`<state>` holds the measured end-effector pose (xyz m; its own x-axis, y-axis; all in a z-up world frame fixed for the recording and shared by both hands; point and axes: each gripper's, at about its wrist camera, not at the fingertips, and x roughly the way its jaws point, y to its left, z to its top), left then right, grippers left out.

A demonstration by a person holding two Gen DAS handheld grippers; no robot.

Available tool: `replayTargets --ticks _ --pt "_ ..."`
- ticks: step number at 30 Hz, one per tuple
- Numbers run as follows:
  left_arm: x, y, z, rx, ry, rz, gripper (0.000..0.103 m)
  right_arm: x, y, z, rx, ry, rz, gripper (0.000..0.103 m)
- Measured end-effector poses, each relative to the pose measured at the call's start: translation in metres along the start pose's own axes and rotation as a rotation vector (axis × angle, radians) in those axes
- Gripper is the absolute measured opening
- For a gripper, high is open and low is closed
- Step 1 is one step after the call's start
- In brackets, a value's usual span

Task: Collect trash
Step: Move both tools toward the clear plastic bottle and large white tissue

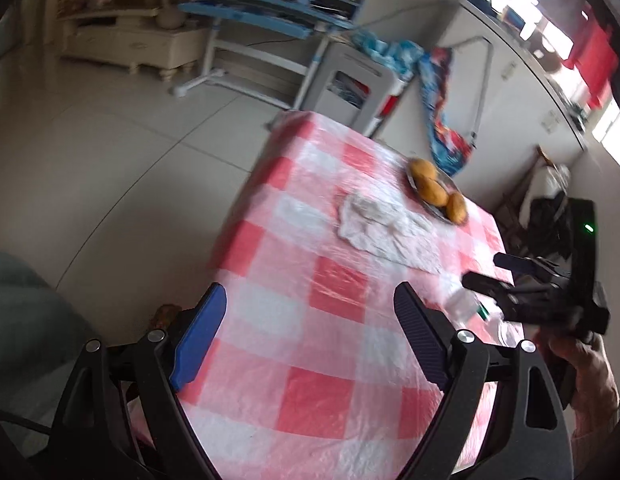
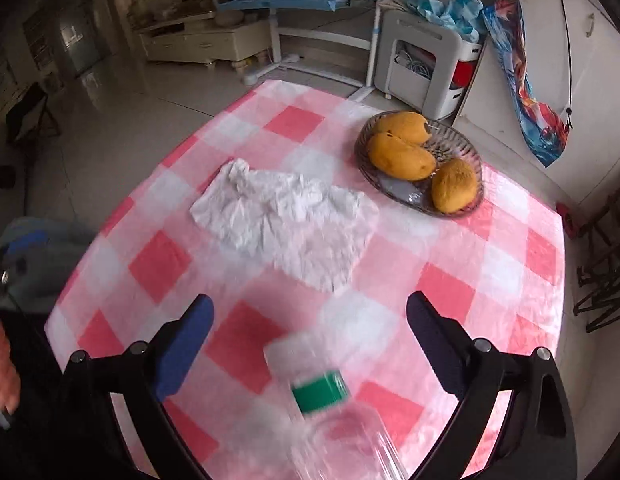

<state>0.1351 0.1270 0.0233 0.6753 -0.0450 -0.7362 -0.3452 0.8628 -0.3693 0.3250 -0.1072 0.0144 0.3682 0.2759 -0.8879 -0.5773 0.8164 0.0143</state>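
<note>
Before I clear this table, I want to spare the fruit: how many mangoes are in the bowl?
3, all in the glass bowl at the table's far right: the farthest mango, a middle one touching it, and the nearest. None seems hidden.

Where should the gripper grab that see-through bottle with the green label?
Probably on the round body just below the green label of the plastic bottle, coming down from above with a finger on each side. It is blurred, but it already sits between the open fingers of the right gripper, and its smooth, clear sides look narrow enough to squeeze.
</note>
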Motion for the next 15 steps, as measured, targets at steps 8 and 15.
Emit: replayTargets --ticks 8,15 --pt "-0.001 0.035 0.013 -0.143 -0.039 0.014 0.082 0.101 0.032 0.068 0.074 0.113 -0.048 0.095" --pt "-0.003 0.043 0.013 -0.194 -0.052 0.016 0.082 0.073 0.07 0.044 -0.059 0.049 0.045 0.026"
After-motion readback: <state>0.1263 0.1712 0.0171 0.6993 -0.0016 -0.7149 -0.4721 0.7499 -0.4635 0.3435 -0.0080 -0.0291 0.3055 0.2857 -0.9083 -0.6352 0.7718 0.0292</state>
